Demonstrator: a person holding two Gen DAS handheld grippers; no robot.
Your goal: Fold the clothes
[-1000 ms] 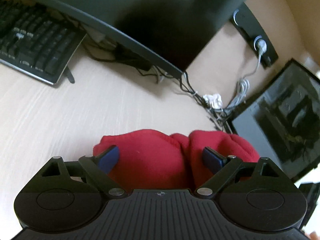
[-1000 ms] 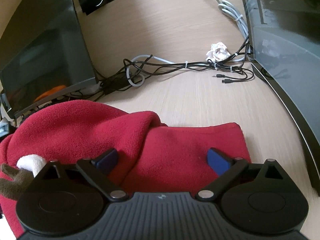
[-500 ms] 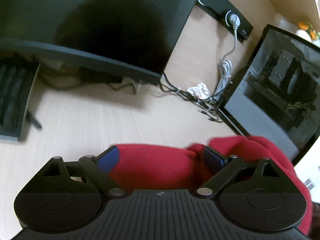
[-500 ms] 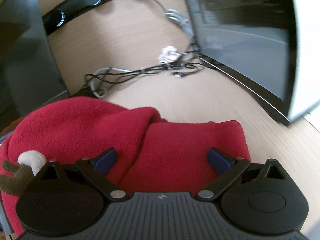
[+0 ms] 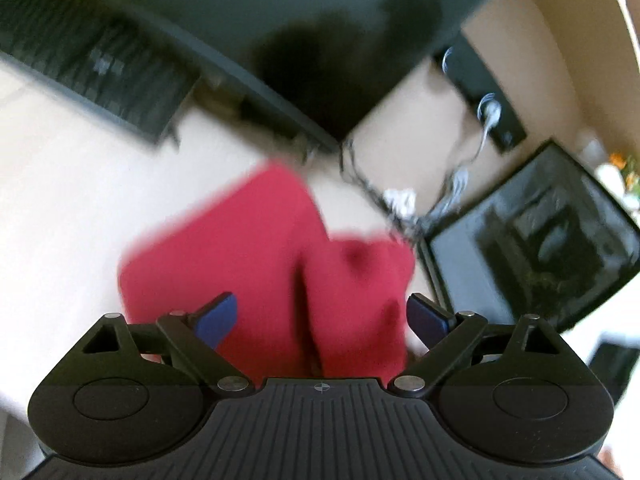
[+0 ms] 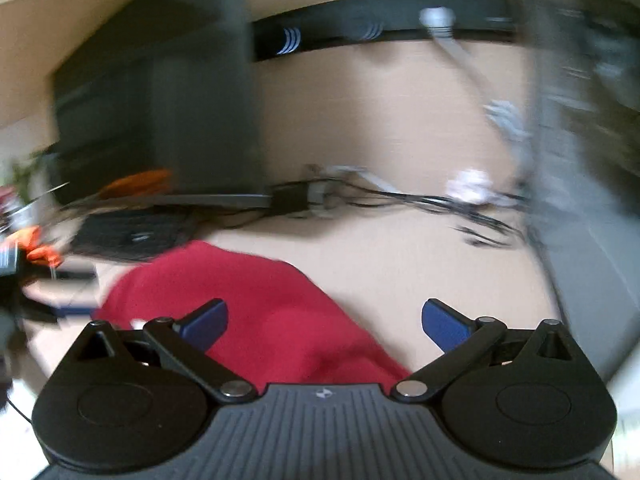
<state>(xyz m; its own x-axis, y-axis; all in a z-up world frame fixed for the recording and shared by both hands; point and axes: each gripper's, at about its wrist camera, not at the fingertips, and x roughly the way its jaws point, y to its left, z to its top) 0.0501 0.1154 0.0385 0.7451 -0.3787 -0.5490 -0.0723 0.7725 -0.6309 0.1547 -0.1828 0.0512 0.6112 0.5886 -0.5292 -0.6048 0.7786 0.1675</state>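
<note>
A red fleece garment (image 5: 256, 264) lies on the light wooden desk, folded into a compact shape with a crease down its middle. It also shows in the right wrist view (image 6: 256, 312). My left gripper (image 5: 322, 318) is open above its near edge, blue pads apart, holding nothing. My right gripper (image 6: 324, 320) is open too, with the garment under its left finger and bare desk under its right. Both views are blurred by motion.
A black keyboard (image 5: 92, 64) lies at the far left and a dark monitor (image 5: 320, 20) stands behind the garment. Tangled cables (image 6: 440, 200) and a crumpled white paper (image 5: 400, 200) lie behind it. A dark computer case (image 5: 540, 240) stands at right.
Both grippers have pulled back and up from the garment, and both views have swung. More of the folded garment and the desk shows now. The jaws stay open.
</note>
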